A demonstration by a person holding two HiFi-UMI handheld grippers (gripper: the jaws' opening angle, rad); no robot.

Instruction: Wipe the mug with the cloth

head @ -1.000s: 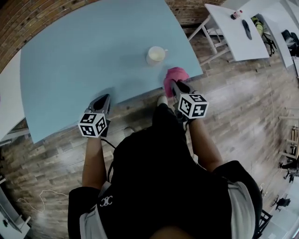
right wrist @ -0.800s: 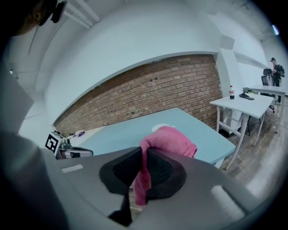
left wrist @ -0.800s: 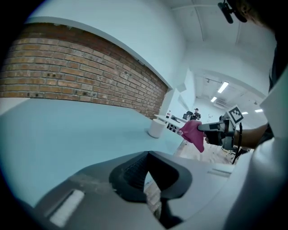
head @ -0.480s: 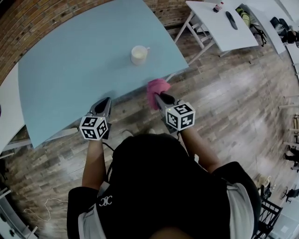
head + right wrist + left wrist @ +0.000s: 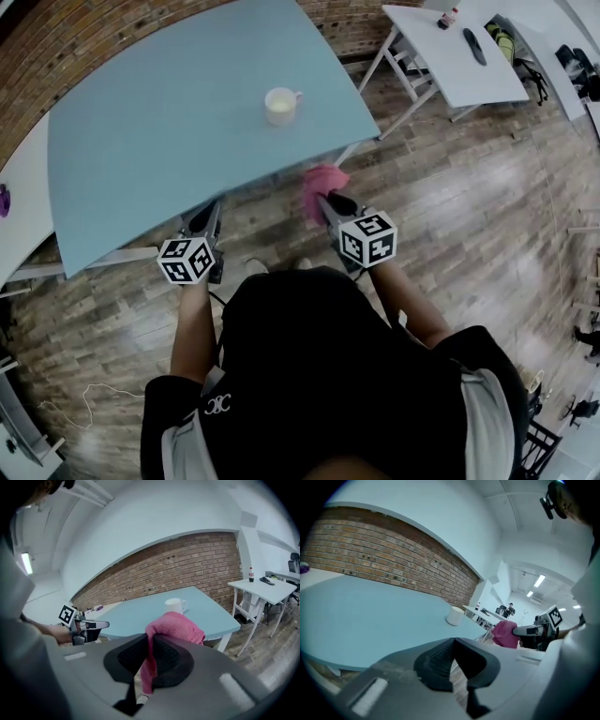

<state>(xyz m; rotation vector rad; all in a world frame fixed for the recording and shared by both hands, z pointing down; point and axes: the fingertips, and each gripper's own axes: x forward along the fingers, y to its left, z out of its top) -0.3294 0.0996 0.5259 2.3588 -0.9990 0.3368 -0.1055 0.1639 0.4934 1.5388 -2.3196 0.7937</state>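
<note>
While the person stands back from the blue desk [image 5: 141,131], neither gripper touches anything on it. Right gripper [image 5: 326,202]: jaws clamped shut on the pink cloth [image 5: 322,181]. The right gripper view shows a strip of the cloth pinched between the two pads, the rest bunched up over the tips and a short tail hanging below. Cloth and right gripper are over the wooden floor [image 5: 469,216], just off the desk's near edge, not touching the desk. Left gripper [image 5: 210,208]: jaws closed together, nothing between them, pads meeting in the left gripper view. Its tips sit about at the desk's near edge, well to the left of the cloth. Both grippers point ahead and a bit downward, marker cubes facing the head camera.

White mug [image 5: 280,105] stands upright on the desk, toward its right side and well apart from both grippers and from the cloth. Its handle points right in the head view. Nothing else shows on the blue top around it. Cannot tell if the mug holds anything.

Background: brick wall [image 5: 112,28] beyond the desk, and a white table [image 5: 441,66] at upper right carrying a small bottle [image 5: 452,16] and a dark object, too small to identify. The person wears a black top, forearms bare, each hand behind its gripper.
</note>
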